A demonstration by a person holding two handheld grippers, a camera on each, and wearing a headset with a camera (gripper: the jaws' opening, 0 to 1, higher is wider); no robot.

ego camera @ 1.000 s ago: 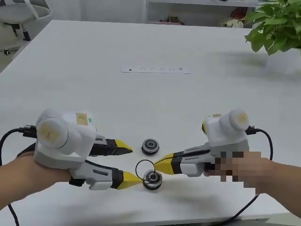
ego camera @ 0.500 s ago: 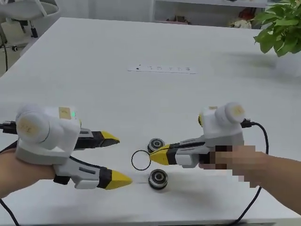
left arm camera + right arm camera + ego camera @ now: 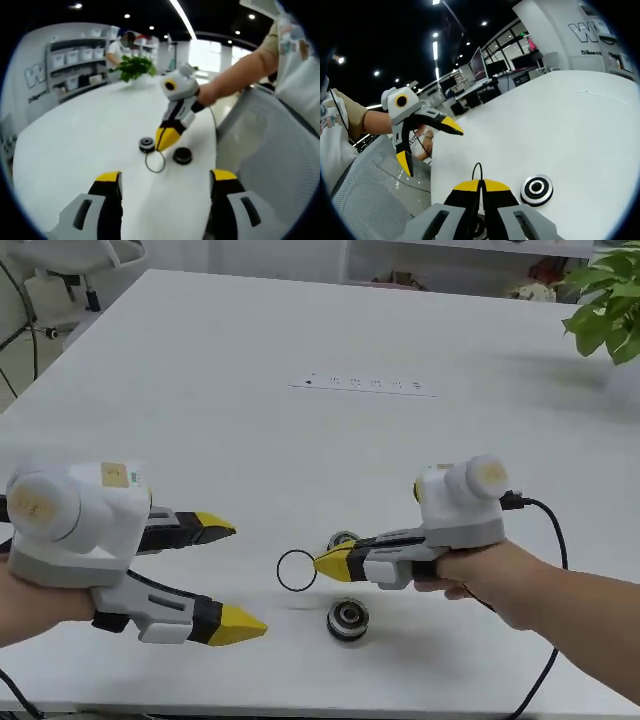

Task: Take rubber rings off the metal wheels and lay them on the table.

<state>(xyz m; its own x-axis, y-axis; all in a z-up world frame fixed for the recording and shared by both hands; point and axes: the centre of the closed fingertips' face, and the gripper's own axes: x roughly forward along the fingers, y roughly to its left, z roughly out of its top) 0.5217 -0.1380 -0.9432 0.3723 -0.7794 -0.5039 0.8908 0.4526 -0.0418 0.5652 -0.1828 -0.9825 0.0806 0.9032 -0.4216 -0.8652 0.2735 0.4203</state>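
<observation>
Where my right gripper (image 3: 325, 562) stands: over the near part of the white table (image 3: 200, 360), its yellow tips pointing toward my left side.
Right jaws: pressed together, pinching the rubber ring (image 3: 297, 571) by its edge.
Rubber ring: a thin black loop off both wheels, carried at my right tips, between my two grippers. In the right gripper view it appears edge-on, as a dark line rising above the closed tips.
Ring-to-table contact: I cannot tell whether the loop touches the surface.
Near metal wheel (image 3: 347, 619): lying flat on the table, just on my side of the right tips, apart from the ring; dark outer band, bright centre.
Far metal wheel (image 3: 343, 539): lying flat just beyond the right jaws, which partly hide it in the head view; in the left gripper view it sits beside the yellow tips.
Left gripper (image 3: 228, 576): held at my left, near the table's front edge, tips aimed toward the ring.
Left jaws: spread wide apart, nothing between them.
Power strip (image 3: 370, 385): white, flat on the table, well beyond the work.
Plant (image 3: 605, 320): green leaves at the far right corner.
</observation>
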